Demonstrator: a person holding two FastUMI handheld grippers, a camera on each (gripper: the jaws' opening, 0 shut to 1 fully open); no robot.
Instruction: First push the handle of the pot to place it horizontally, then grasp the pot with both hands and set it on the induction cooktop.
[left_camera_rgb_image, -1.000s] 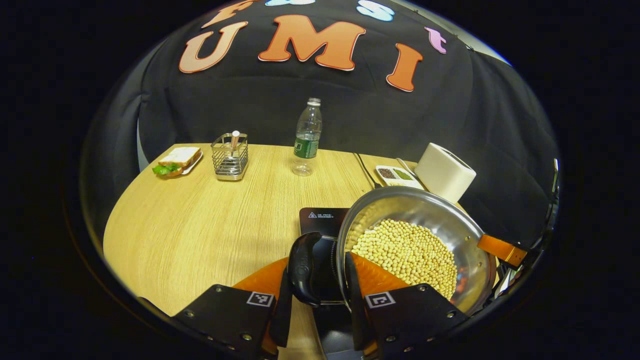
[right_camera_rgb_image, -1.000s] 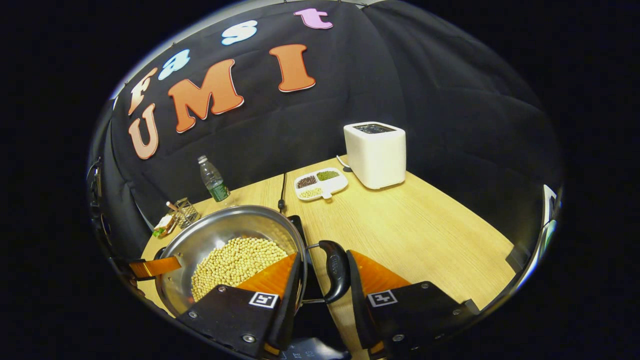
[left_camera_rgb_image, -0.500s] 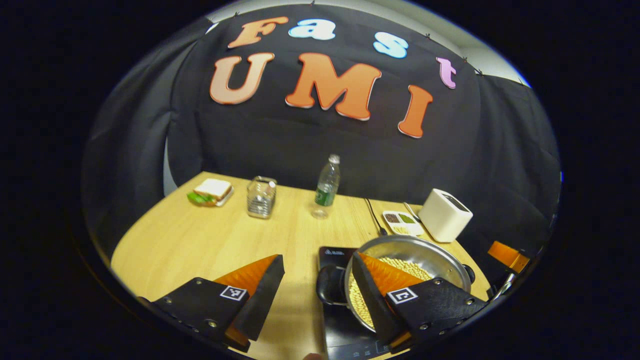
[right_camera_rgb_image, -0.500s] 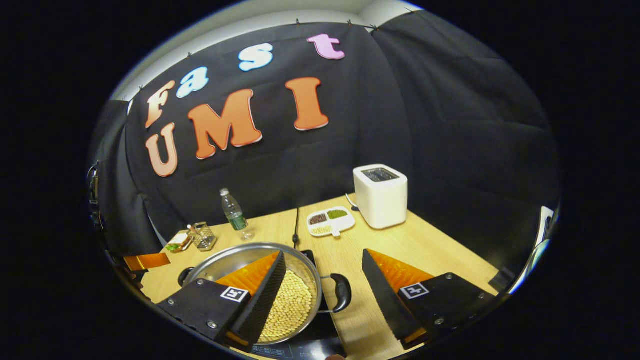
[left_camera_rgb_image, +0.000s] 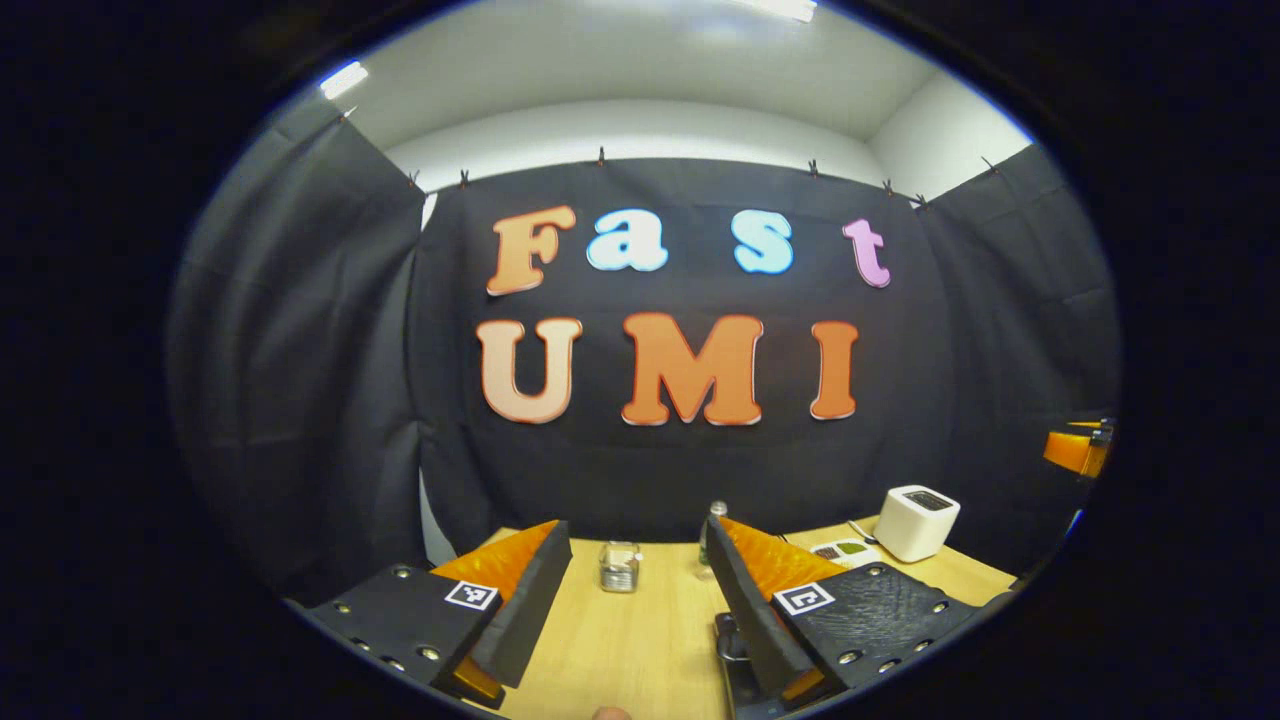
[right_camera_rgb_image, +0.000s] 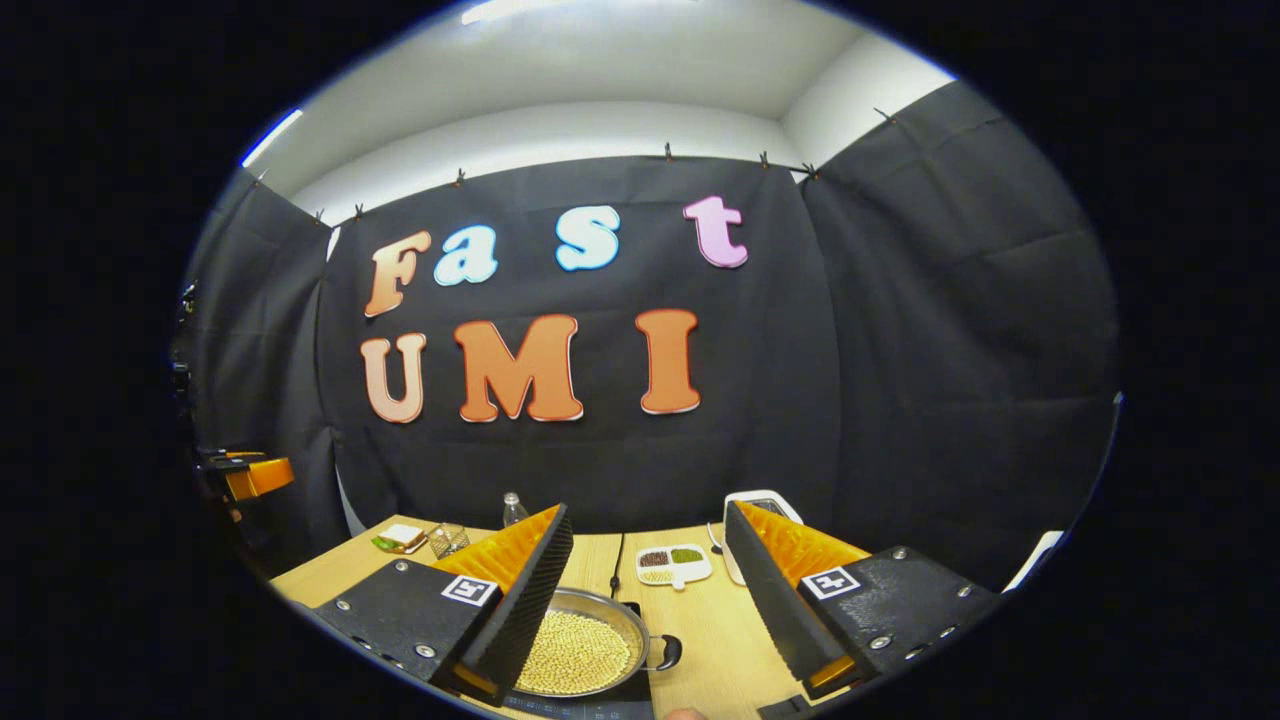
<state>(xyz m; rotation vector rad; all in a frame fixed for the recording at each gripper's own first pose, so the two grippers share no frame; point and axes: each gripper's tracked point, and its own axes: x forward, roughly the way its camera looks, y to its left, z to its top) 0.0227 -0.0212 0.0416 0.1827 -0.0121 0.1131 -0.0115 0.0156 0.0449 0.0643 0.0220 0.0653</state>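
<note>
Looking forward along your left gripper (left_camera_rgb_image: 630, 610) in the left gripper view, you have its two fingers spread wide apart with nothing between them but bare wooden table (left_camera_rgb_image: 640, 650). Past the gap between the fingertips, a small wire basket (left_camera_rgb_image: 619, 566) stands on the table. Just beside the tip of the right-hand finger (left_camera_rgb_image: 770, 590), a clear water bottle (left_camera_rgb_image: 711, 520) rises, partly hidden by that finger. Farther off to the right stands a white toaster (left_camera_rgb_image: 917, 522), with a divided snack tray (left_camera_rgb_image: 840, 549) near it. Low against the inner side of the right-hand finger, a dark edge of the induction cooktop (left_camera_rgb_image: 730, 660) peeks out. At the far right edge, an orange piece of your right gripper (left_camera_rgb_image: 1075, 448) floats well above the table.

In the right gripper view, its fingers also stand wide open, holding nothing, around a midpoint (right_camera_rgb_image: 645, 600). Between them and lower down, the steel pot (right_camera_rgb_image: 600, 635) full of pale beans (right_camera_rgb_image: 575, 655) sits on the black cooktop (right_camera_rgb_image: 590, 700); its left side is covered by the left-hand finger (right_camera_rgb_image: 510, 590). The pot's black handle (right_camera_rgb_image: 668, 652) juts out toward the right-hand finger, apart from it. Beyond the gap lies the snack tray (right_camera_rgb_image: 672, 564), the toaster (right_camera_rgb_image: 760, 500) behind the right-hand finger, the bottle (right_camera_rgb_image: 512, 508), the basket (right_camera_rgb_image: 448, 538) and a sandwich plate (right_camera_rgb_image: 400, 540) off to the left. The left gripper's orange part (right_camera_rgb_image: 255, 476) shows at the far left.
</note>
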